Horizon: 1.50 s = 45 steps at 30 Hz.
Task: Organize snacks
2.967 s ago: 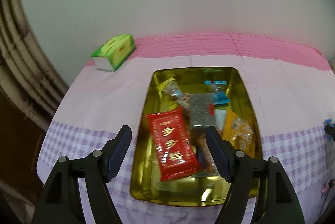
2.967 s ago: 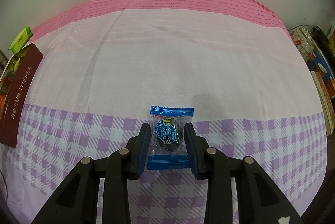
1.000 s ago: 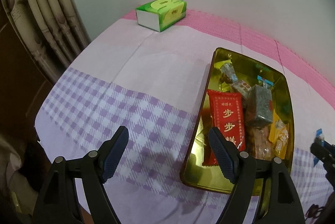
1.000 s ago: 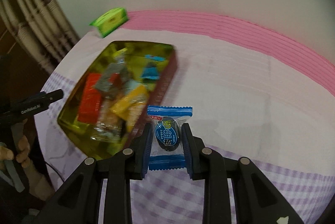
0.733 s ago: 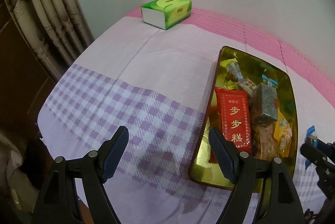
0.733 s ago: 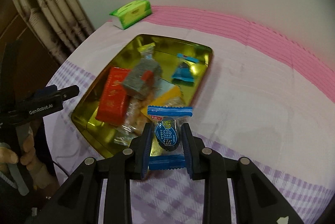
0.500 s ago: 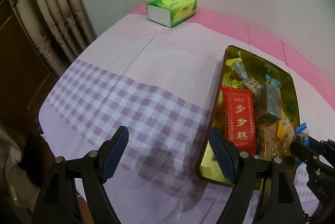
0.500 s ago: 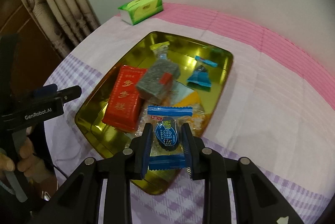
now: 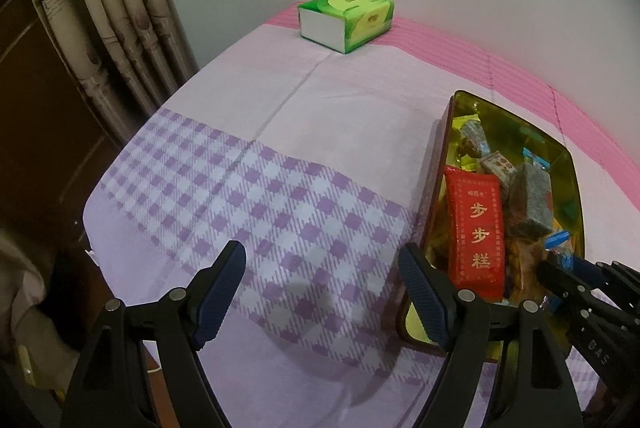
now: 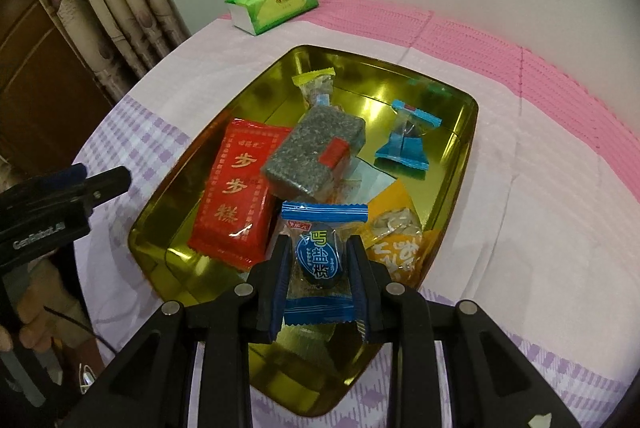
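Left gripper [image 9: 322, 282] hangs with fingers spread wide over bare checked surface [image 9: 248, 187], just beside the gold tray [image 10: 474, 115] rim. Right gripper [image 10: 319, 270] pinches the blue candy [image 10: 320, 254] above the tray's near end, apparently not touching the snacks.

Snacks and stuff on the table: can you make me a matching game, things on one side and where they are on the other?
Things:
1. blue candy
2. red packet
3. green tissue pack
4. left hand-held gripper

Places:
A. lying in the gold tray
B. on the pink stripe near the wall
C. open over the purple checked cloth
D. pinched in the right hand-held gripper

Pairs: 1-D, 2-A, 3-B, 4-C
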Motion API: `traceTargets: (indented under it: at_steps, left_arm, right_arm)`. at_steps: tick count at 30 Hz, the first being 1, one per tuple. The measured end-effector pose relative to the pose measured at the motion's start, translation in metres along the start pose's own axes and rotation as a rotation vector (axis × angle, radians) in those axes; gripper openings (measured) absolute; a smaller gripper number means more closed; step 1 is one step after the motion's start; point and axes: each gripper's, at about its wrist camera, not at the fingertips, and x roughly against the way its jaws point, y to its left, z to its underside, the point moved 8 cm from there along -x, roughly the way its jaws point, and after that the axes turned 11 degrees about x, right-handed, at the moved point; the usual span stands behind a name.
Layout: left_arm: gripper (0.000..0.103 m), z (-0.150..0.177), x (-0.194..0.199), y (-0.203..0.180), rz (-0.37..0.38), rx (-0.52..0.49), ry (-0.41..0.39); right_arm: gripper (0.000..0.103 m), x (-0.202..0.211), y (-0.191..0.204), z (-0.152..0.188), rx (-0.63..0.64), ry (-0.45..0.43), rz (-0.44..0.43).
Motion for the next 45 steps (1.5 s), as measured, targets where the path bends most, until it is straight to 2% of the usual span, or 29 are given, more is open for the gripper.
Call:
traceTargets:
  at_steps: [14,16,19,21,25,27,31,38,41,45]
  left_arm:
    - [0.079,0.002,-0.002,-0.002,0.0,-0.009,0.007]
    - [0.079,0.002,-0.002,-0.003,-0.002,-0.009,0.006]
    - [0.079,0.003,-0.003,-0.004,0.001,-0.013,0.009]
    - [0.079,0.003,-0.003,-0.005,0.004,-0.014,0.009]
    - [0.079,0.004,-0.003,-0.006,0.005,-0.021,0.009]
    - [0.079,0.004,-0.003,-0.006,0.004,-0.023,0.008]
    - [0.079,0.005,-0.003,-0.006,0.006,-0.024,0.008]
    - [0.079,0.006,-0.001,-0.011,0.005,-0.044,0.004]
    - [0.079,0.007,0.001,-0.014,0.0,-0.056,0.001]
    - [0.079,0.009,0.002,-0.017,-0.002,-0.071,-0.003]
  right_arm:
    - [0.029,-0.015,-0.013,-0.013,-0.024,-0.002,0.032]
    - [0.034,-0.016,-0.012,-0.014,-0.017,0.0,0.042]
    - [0.049,-0.015,-0.009,-0.015,-0.019,-0.003,0.034]
    - [0.07,-0.012,-0.005,-0.016,-0.004,-0.006,0.049]
    - [0.076,0.0,0.002,-0.019,0.039,-0.028,0.09]
    - [0.087,0.008,0.005,-0.02,0.031,-0.039,0.081]
    - [0.091,0.024,0.002,-0.016,0.019,-0.058,0.103]
    - [0.097,0.06,-0.004,-0.007,0.078,-0.145,0.274]
    - [0.101,0.068,-0.003,-0.003,0.097,-0.173,0.294]
    - [0.102,0.067,-0.005,0.005,0.08,-0.147,0.287]
